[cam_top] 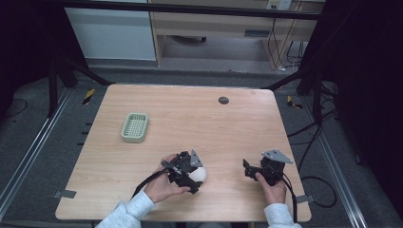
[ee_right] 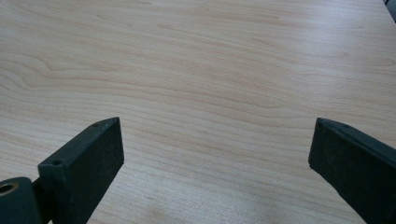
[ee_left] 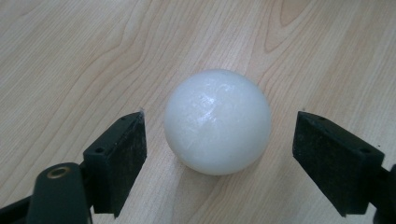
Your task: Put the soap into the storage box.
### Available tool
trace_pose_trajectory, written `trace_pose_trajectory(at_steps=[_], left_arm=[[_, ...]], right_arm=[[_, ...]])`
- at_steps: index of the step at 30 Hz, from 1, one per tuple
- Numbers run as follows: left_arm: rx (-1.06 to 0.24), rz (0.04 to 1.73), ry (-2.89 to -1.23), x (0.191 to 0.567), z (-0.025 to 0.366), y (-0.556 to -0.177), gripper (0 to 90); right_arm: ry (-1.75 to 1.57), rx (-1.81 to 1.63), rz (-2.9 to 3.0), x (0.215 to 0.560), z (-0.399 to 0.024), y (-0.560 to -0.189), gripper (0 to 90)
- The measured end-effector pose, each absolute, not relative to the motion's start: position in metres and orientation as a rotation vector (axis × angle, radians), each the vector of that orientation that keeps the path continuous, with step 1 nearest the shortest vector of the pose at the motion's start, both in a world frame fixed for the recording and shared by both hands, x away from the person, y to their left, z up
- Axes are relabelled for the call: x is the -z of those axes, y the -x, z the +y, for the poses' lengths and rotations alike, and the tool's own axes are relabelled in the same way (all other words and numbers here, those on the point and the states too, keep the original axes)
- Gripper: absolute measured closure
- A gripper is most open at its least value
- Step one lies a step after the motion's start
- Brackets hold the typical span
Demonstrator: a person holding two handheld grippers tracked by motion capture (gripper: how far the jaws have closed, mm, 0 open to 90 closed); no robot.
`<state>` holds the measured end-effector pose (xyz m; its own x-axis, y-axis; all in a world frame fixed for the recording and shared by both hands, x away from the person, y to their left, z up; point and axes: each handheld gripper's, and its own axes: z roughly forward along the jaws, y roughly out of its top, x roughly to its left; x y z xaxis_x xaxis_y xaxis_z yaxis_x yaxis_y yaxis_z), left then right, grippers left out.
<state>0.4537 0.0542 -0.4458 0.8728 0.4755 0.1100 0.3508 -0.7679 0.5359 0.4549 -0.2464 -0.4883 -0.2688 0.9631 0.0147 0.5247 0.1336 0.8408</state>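
A white ball (ee_left: pixel 217 121) is seen resting on the wooden table (cam_top: pixel 190 118), between the wide-open jaws of the left gripper (ee_left: pixel 219 149), untouched. A green basket (cam_top: pixel 135 127) lies at ten o'clock, well apart. The right gripper (ee_right: pixel 217 163) is held agape at three o'clock, gripping nothing.

We see 1 green basket (cam_top: pixel 135 127) left on the wooden table (cam_top: pixel 190 118), 1 dark round disc (cam_top: pixel 223 100) near the far edge.

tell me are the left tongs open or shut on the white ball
Open: the left tongs straddle the white ball, with wood showing between it and each pad.
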Motion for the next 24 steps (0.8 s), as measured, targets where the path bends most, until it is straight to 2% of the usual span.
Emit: trace_pose_trajectory(at_steps=[24], left_arm=[[-0.277, 0.68, -2.578, 0.468, 0.038, -0.469, 18.8]], right_arm=[[-1.429, -1.038, 1.873, 0.488, -0.246, -0.455, 3.6]])
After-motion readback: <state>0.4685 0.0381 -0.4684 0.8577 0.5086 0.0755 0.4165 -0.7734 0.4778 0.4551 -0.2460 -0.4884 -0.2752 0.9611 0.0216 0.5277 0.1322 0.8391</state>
